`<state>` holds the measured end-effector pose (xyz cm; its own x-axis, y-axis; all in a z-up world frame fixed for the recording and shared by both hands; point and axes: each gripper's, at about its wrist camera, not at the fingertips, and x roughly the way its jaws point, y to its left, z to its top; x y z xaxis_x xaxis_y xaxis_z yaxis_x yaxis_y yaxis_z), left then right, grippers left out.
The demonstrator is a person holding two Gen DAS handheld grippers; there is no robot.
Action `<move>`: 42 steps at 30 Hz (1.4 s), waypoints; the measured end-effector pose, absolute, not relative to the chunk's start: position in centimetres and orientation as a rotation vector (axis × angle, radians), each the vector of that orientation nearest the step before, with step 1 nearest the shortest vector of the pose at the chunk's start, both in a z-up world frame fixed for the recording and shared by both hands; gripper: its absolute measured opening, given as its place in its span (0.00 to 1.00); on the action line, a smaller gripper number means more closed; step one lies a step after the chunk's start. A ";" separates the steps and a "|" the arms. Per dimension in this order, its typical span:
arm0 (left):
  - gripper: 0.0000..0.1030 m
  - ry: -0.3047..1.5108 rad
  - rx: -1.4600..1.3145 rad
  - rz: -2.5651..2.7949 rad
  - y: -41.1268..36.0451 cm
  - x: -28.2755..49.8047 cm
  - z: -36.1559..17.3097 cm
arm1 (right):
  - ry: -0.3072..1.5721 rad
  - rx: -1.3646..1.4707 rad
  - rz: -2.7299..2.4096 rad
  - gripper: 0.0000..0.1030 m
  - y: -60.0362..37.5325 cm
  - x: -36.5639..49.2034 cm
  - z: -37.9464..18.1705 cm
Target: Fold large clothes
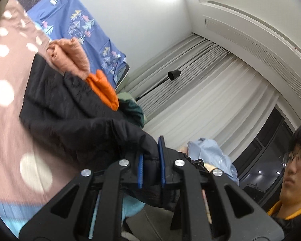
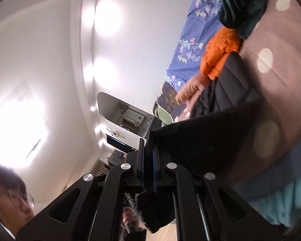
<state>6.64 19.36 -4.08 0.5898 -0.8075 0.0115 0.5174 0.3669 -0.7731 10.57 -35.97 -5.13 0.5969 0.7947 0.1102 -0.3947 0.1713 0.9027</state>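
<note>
A black quilted jacket [image 1: 74,108] is lifted off a pink bedspread with white dots [image 1: 8,64]. My left gripper [image 1: 152,154] is shut on a bunched edge of the jacket, the cloth squeezed between its blue pads. In the right wrist view the same black jacket [image 2: 206,138] stretches taut from my right gripper [image 2: 148,160], which is shut on another thin edge of it. The far part of the jacket [image 2: 230,84] still rests on the bed. Both views are tilted sideways.
An orange puffer garment [image 1: 104,88], a peach fleece [image 1: 70,56] and a dark green garment [image 2: 242,6] lie piled at the head of the bed by a blue patterned pillow [image 1: 74,20]. White curtains [image 1: 200,92] hang behind. A person [image 1: 295,160] stands close.
</note>
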 end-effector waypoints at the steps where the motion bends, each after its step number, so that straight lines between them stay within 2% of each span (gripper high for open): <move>1: 0.12 0.399 -0.814 -0.871 19.6 7.5 -3.4 | 0.432 1.113 0.888 0.06 -36.1 11.7 -4.6; 8: 0.12 0.394 -0.845 -0.803 21.6 15.6 0.8 | 0.393 1.155 0.852 0.06 -36.8 21.2 -0.6; 15: 0.12 0.457 -0.893 -0.702 23.2 27.1 1.9 | 0.457 1.178 0.747 0.06 -36.7 34.1 -0.8; 21: 0.12 0.580 -0.913 -0.563 23.9 37.8 -2.4 | 0.597 1.201 0.605 0.06 -36.1 43.8 -6.4; 25: 0.12 0.693 -0.931 -0.472 24.1 43.3 -8.1 | 0.679 1.229 0.502 0.06 -36.1 48.3 -11.5; 27: 0.14 0.741 -0.978 -0.443 24.4 44.8 -10.9 | 0.691 1.276 0.495 0.12 -36.4 48.7 -13.1; 28: 0.22 0.753 -1.005 -0.441 24.6 45.0 -11.6 | 0.690 1.308 0.466 0.29 -36.8 48.5 -13.7; 29: 0.43 0.745 -1.046 -0.455 24.9 45.0 -12.2 | 0.678 1.335 0.436 0.54 -37.3 48.0 -14.0; 30: 0.59 0.724 -1.086 -0.465 25.3 44.6 -12.4 | 0.646 1.354 0.406 0.63 -38.0 47.2 -13.9; 31: 0.78 0.676 -1.120 -0.453 25.9 43.8 -12.2 | 0.598 1.351 0.393 0.65 -38.7 46.1 -13.5; 33: 0.81 0.587 -1.124 -0.436 26.9 42.2 -11.0 | 0.555 1.283 0.386 0.65 -39.7 43.8 -11.9; 37: 0.80 0.560 -1.079 -0.395 27.8 39.4 -7.5 | 0.519 1.206 0.375 0.65 -40.9 38.4 -9.8; 42: 0.80 0.544 -0.870 -0.433 23.7 34.8 -2.5 | 0.509 1.169 0.326 0.65 -40.5 28.8 -9.6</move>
